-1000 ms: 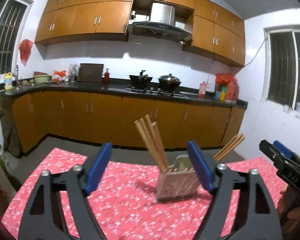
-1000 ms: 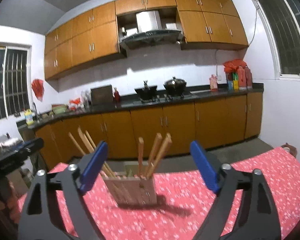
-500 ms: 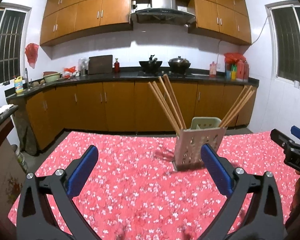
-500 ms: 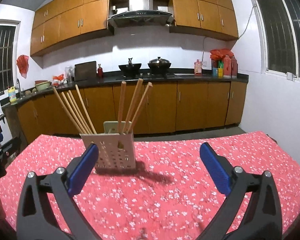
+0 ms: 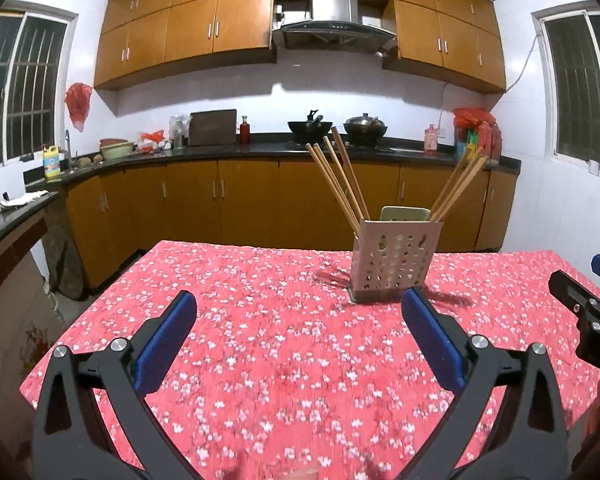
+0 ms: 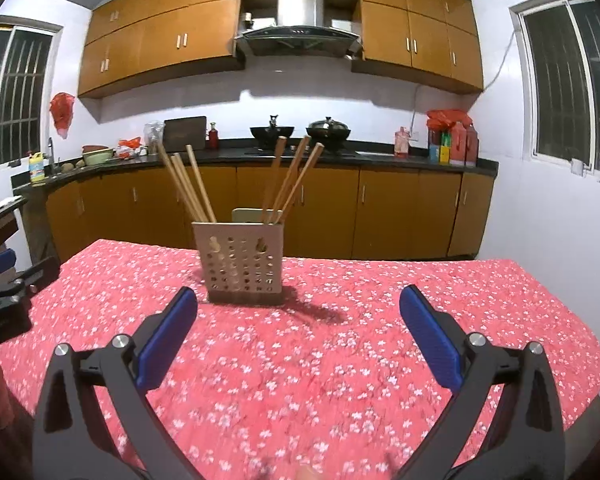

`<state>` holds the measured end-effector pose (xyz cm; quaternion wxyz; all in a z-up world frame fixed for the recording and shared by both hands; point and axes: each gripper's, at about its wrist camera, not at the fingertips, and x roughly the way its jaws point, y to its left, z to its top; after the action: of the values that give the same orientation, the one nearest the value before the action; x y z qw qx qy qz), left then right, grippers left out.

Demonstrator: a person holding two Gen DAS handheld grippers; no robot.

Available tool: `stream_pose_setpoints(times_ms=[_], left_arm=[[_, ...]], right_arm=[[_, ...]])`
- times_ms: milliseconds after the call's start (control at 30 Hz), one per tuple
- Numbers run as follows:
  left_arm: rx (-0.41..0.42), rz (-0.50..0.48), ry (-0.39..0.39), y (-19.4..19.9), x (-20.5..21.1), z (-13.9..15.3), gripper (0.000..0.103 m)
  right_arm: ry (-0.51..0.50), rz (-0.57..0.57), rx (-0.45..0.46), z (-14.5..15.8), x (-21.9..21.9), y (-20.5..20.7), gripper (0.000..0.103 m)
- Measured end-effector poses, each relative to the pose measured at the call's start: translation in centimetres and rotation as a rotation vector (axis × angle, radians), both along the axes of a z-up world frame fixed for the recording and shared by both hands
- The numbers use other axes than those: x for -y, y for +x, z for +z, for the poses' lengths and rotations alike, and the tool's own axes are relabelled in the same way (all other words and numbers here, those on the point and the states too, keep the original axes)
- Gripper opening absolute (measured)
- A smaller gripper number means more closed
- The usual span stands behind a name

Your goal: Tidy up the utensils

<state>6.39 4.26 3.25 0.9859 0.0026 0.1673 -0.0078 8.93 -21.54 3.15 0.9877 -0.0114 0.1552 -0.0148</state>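
Both grippers, left gripper point(image 5: 299, 330) and right gripper point(image 6: 298, 326), jaws apart, empty. Chopsticks point(image 6: 188, 190) stand in holder point(image 6: 242, 264) ahead of both. Sorting looks done; next, probably just withdraw.

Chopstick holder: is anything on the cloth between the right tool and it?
Nothing visible. Only bare red floral tablecloth lies between the open right tool and the chopstick holder, which stands upright ahead, slightly left of centre.

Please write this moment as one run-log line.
left gripper: open, empty | right gripper: open, empty | chopsticks: in holder | holder: upright on tablecloth
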Motion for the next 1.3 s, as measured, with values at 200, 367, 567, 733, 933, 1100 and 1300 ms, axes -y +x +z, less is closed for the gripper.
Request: stream_pose_setpoints(times_ms=[200,367,567,733,933,1100,1300], left_arm=[[0.044,-0.011,0.037,-2.4,0.8,-0.7,0.101],[0.053,-0.027,0.045,-3.4,1.3,-1.3,0.101],[0.026,-0.026,0.033,-3.6,1.2,-2.1,0.101],[0.024,-0.023,0.029,-3.9,1.3,-2.4,0.101],[0.020,-0.024,0.034,-3.9,1.4,-2.5,0.101],[0.014,-0.028,0.033,-3.9,1.5,-2.6,0.101],[0.009,-0.027,0.032,-3.8,1.5,-2.7,0.101]], right_arm=[[0.035,-0.001,0.013,-0.7,0.0,-2.2,0.099],[0.055,-0.011,-0.001,-1.6,0.1,-3.0,0.099],[0.044,-0.019,-0.005,-2.4,0.1,-3.5,0.099],[0.025,-0.027,-0.001,-2.7,0.0,-3.7,0.099],[0.012,-0.032,-0.010,-3.1,0.0,-3.7,0.099],[0.013,-0.033,-0.012,-3.2,0.1,-3.6,0.099],[0.016,-0.033,-0.013,-3.3,0.1,-3.6,0.099]])
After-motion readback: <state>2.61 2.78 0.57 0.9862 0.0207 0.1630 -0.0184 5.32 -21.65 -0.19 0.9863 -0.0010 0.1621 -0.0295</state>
